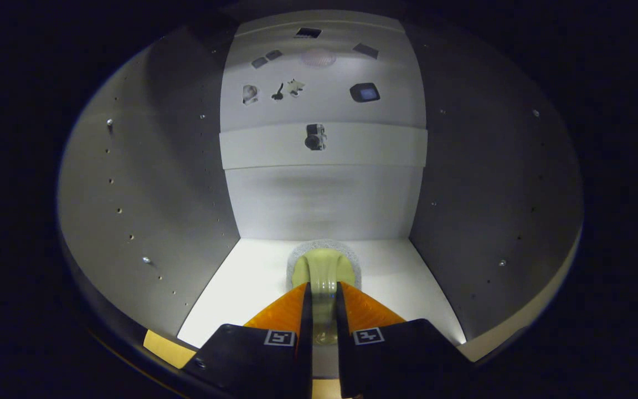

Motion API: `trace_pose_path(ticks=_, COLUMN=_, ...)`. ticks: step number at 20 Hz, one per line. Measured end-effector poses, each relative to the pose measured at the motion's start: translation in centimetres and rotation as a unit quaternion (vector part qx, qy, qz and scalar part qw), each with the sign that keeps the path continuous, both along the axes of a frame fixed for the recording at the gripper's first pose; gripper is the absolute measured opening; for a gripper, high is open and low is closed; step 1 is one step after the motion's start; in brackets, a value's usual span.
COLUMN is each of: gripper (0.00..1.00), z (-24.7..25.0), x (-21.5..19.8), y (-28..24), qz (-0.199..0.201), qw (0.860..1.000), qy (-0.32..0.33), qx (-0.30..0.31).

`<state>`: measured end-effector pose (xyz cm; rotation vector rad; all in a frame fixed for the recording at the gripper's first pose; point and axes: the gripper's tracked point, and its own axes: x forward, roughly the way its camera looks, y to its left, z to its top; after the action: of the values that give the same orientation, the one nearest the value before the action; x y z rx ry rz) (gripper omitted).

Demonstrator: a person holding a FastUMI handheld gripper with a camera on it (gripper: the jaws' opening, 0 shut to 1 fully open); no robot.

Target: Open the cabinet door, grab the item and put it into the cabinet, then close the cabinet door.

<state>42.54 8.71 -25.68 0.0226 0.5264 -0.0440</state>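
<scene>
My gripper (323, 288) reaches into the open white cabinet (147, 183) and is shut on a pale yellow-green cup (323, 269) by its handle. The handle runs between both fingers. The cup has a speckled grey rim and sits low over the cabinet floor (241, 282), near the back wall; whether it touches the floor I cannot tell. The cabinet door is out of sight behind me.
A shelf (274, 147) crosses the cabinet higher up, with a small dark fitting (315, 137) on its front edge. Above it the back panel (324, 83) carries several small dark items. Grey side walls with rows of peg holes close in left and right.
</scene>
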Motion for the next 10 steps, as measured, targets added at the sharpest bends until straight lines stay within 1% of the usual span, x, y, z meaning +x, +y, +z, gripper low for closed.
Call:
trace_pose_path(ticks=2, gripper=0.23, z=-0.5, x=0.9, y=0.1, qz=0.002, qw=1.000, qy=0.000, qx=-0.004)
trace_pose_path(ticks=8, gripper=0.23, z=-1.6, x=2.5, y=-0.4, qz=-0.013, qw=1.000, qy=0.000, qx=0.008)
trace_pose_path(ticks=10, gripper=0.31, z=-1.6, x=2.6, y=-0.8, qz=-0.016, qw=1.000, qy=-0.002, qx=-0.006)
